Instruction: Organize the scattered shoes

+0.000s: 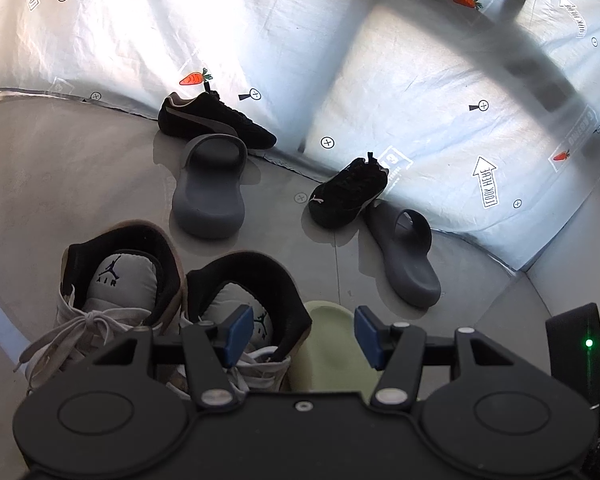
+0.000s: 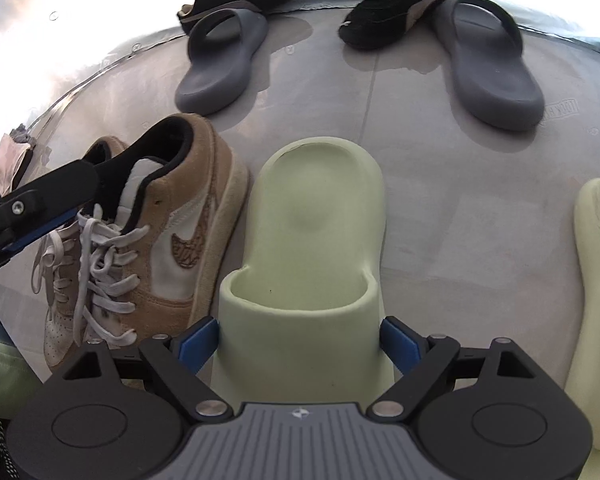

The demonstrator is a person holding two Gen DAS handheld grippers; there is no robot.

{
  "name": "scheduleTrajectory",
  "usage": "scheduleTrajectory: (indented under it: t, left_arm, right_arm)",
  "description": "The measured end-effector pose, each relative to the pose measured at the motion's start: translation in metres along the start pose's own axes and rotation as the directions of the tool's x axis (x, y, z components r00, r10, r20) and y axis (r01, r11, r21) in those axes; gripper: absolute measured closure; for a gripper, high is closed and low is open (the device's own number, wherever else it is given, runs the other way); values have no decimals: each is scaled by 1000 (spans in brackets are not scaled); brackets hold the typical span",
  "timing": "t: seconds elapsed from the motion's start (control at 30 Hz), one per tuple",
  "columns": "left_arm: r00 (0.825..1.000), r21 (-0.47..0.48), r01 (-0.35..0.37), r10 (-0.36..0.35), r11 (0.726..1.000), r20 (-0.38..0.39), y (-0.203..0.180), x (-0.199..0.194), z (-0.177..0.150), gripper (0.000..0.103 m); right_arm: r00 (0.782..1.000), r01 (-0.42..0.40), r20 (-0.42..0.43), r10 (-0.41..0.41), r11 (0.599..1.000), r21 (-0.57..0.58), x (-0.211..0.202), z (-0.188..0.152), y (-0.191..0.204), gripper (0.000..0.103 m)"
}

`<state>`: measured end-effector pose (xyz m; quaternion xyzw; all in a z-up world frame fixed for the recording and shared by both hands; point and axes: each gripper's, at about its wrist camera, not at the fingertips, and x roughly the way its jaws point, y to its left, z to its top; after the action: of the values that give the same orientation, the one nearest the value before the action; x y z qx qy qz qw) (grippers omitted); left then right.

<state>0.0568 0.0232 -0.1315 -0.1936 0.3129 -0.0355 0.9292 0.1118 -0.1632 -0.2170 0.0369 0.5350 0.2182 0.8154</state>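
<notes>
Right tool (image 2: 300,346) is spread wide astride the pale green slide (image 2: 312,216); whether its pads press cannot be told. Left tool (image 1: 298,336) is parted halfway, empty, beside the tan sneaker (image 2: 172,232). Farther off, grey slides (image 2: 220,60) and black sneakers (image 2: 396,8) are seen scattered.
</notes>
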Motion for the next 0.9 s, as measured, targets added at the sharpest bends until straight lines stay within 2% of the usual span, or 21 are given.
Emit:
scheduleTrajectory:
  t: [0.07,0.2,0.27,0.33,0.43,0.47,0.53,0.6,0.7,0.77,0.83,0.9]
  left_arm:
    - [1000,4,2,-2,1000,3,-1,0,0,46]
    - [1000,5,2,-2,1000,11,-1,-2,0,46]
    - [1000,1,1,-1,1000,13,0,-2,0,46]
    - [1000,-2,-1,1,1000,12,0,-2,0,46]
    - [1000,-3,3,-3,1000,8,0,0,0,46]
    - [1000,-3,5,-5,1000,6,-1,0,0,46]
    - [1000,4,13,-13,1000,0,-4,2,0,46]
    - [1000,15,21,-21,1000,-4,-7,4,0,46]
    - [999,26,33,-33,999,-17,-11,6,0,46]
    - [999,28,35,-34,999,-23,-13,7,-1,46]
    - [999,38,36,-35,999,-25,-15,7,-2,46]
    - [999,45,34,-33,998,-22,-17,6,-2,46]
  right_arm:
    - [1000,-24,-15,23,999,-36,1,-2,4,13]
    - [997,-49,62,53,997,-67,-22,-11,-8,13]
    - [986,15,167,-8,999,-38,-47,-16,-29,10]
    - [958,115,261,-120,993,35,-71,-19,-59,5]
    - [904,252,313,-290,955,155,-94,-30,-114,5]
    - [899,269,305,-314,946,182,-96,-36,-130,5]
    - [897,285,278,-342,932,225,-98,-46,-159,5]
    - [906,296,239,-351,925,237,-93,-57,-181,5]
    - [928,251,220,-302,940,233,-83,-71,-202,2]
    - [949,189,202,-244,948,256,-75,-77,-212,2]
    - [939,202,225,-259,947,248,-73,-81,-209,4]
    - [939,209,232,-256,956,208,-69,-79,-202,5]
